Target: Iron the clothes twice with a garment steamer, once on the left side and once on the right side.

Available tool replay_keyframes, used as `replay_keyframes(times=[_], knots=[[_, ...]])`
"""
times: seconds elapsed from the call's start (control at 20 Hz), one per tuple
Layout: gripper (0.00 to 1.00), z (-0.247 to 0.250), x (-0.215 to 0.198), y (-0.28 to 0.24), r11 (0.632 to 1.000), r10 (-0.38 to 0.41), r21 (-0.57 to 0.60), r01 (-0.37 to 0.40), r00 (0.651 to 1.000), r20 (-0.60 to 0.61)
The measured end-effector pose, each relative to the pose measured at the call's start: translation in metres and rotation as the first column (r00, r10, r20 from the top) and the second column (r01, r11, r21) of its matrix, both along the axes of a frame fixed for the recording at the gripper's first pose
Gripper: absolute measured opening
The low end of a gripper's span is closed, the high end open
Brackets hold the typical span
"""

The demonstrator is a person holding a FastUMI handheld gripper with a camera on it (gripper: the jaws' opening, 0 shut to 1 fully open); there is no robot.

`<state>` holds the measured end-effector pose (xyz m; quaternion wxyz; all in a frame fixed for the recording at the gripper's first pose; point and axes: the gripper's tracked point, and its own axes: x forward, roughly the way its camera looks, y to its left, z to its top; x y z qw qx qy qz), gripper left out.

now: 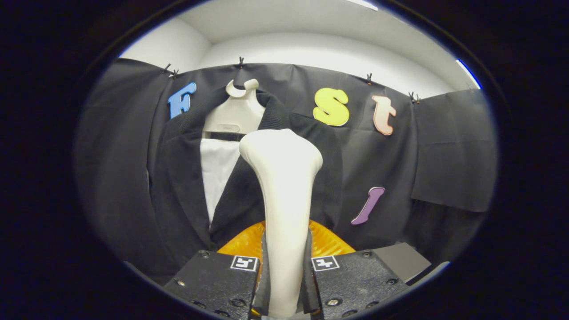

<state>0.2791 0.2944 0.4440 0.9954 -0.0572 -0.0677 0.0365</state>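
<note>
A white garment steamer [284, 195] stands upright between my fingers, its wide head at the top. My gripper [284, 278] is shut on the steamer's handle, both fingers pressing its sides. Beyond the steamer hangs a black jacket [186, 191] over a white shirt [218, 173] on a white hanger [235, 113]. The steamer's head is in front of the jacket's right lapel, near the chest; whether it touches the cloth I cannot tell.
An orange ribbed object [242, 242] sits low behind the steamer's handle, just ahead of the fingers. A grey flat surface [402, 260] lies beside the right finger. The black cloth wall [444, 155] hangs behind the jacket.
</note>
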Motion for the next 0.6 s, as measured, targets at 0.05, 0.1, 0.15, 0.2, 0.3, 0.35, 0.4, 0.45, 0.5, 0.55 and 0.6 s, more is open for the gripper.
replay_keyframes(times=[0.05, 0.1, 0.15, 0.2, 0.3, 0.35, 0.4, 0.45, 0.5, 0.55, 0.6], knots=[[0.31, -0.004, 0.001, 0.000, 1.000, -0.004, -0.002, 0.004, 1.000, -0.008], [0.31, -0.010, 0.003, 0.000, 1.000, -0.009, -0.007, 0.009, 1.000, -0.017], [0.31, -0.014, 0.005, 0.000, 1.000, -0.014, -0.009, 0.014, 1.000, -0.024], [0.31, -0.021, 0.007, -0.003, 1.000, -0.017, -0.013, 0.017, 0.999, -0.034], [0.31, -0.036, 0.009, -0.006, 0.999, -0.029, -0.016, 0.028, 0.998, -0.055], [0.31, -0.042, 0.009, -0.008, 0.999, -0.033, -0.018, 0.032, 0.997, -0.063], [0.31, -0.047, 0.010, -0.009, 0.999, -0.037, -0.020, 0.035, 0.997, -0.070], [0.31, -0.053, 0.009, -0.010, 0.999, -0.040, -0.021, 0.039, 0.996, -0.076], [0.31, -0.059, 0.008, -0.012, 0.999, -0.042, -0.025, 0.040, 0.996, -0.082], [0.31, -0.065, 0.007, -0.012, 0.999, -0.043, -0.026, 0.040, 0.995, -0.088], [0.31, -0.072, 0.008, -0.014, 0.999, -0.044, -0.030, 0.042, 0.994, -0.096]])
